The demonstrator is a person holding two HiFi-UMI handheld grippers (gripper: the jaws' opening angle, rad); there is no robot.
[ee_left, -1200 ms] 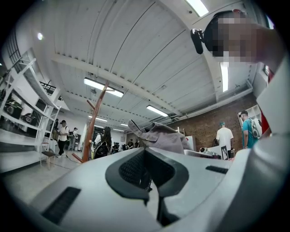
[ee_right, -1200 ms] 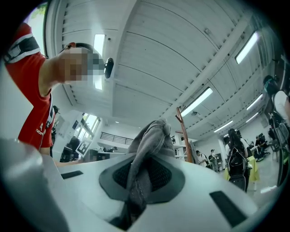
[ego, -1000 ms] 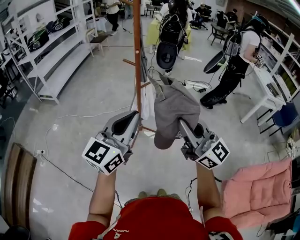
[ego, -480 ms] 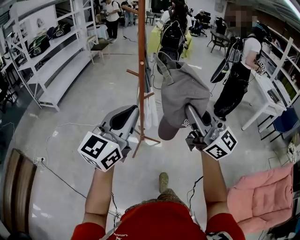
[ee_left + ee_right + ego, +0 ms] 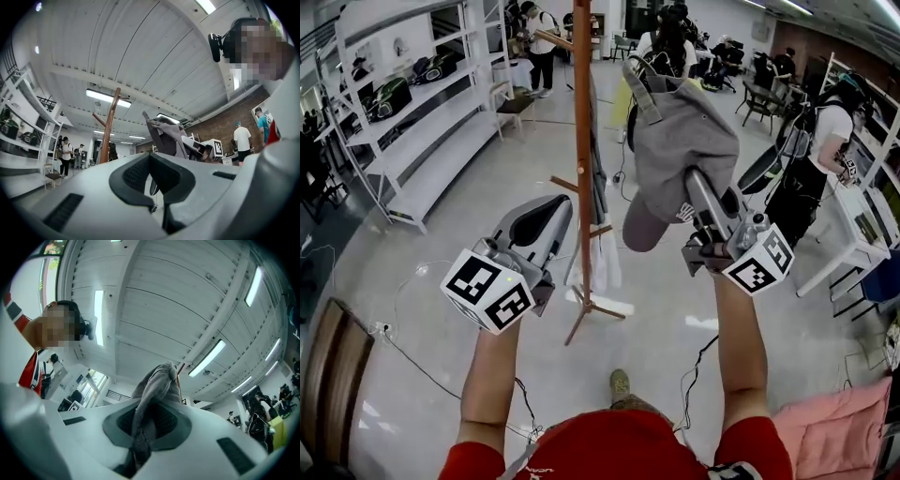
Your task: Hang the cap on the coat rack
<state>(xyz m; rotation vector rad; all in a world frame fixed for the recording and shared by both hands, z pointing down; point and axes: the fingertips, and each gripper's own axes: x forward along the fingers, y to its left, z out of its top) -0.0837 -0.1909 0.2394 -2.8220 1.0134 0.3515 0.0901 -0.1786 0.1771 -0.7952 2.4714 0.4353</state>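
A grey cap (image 5: 680, 155) hangs upside down from my right gripper (image 5: 698, 187), which is shut on its fabric. In the right gripper view the cap (image 5: 157, 390) rises from between the pressed pads, against the ceiling. The wooden coat rack (image 5: 582, 141) stands just left of the cap, with short pegs angling off its pole. My left gripper (image 5: 551, 214) is held up on the left side of the pole, shut and holding nothing. The left gripper view shows the rack (image 5: 108, 129) and the cap (image 5: 166, 136) beyond its closed pads.
A white cloth (image 5: 598, 244) hangs low on the rack. White shelving (image 5: 422, 122) lines the left wall. A person with a backpack (image 5: 811, 141) stands by a white table (image 5: 853, 220) at right. A pink cushion (image 5: 834, 431) and floor cables (image 5: 441, 375) lie nearby.
Both grippers have risen and come nearer the rack. The cap has been carried higher, beside the upper part of the pole. The right grip has stayed the same.
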